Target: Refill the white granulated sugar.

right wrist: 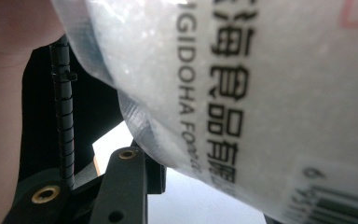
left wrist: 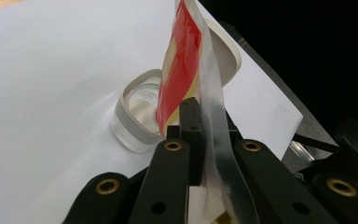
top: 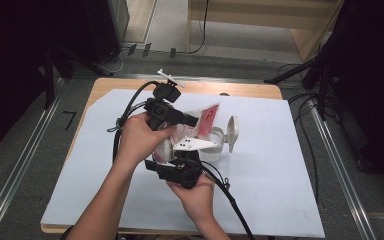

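Above the clear square plastic container [left wrist: 137, 116] on the table: red-and-clear plastic pouch [left wrist: 182, 70], pinched by left hand-held gripper [left wrist: 198, 126]; right hand-held gripper [top: 180, 162] against its base, grip unclear. Pouring step; next, tilting over the opening.

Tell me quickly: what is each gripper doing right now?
Left gripper: closed on the red-and-clear bag.
Right gripper: against the bag's underside; grip cannot be told.
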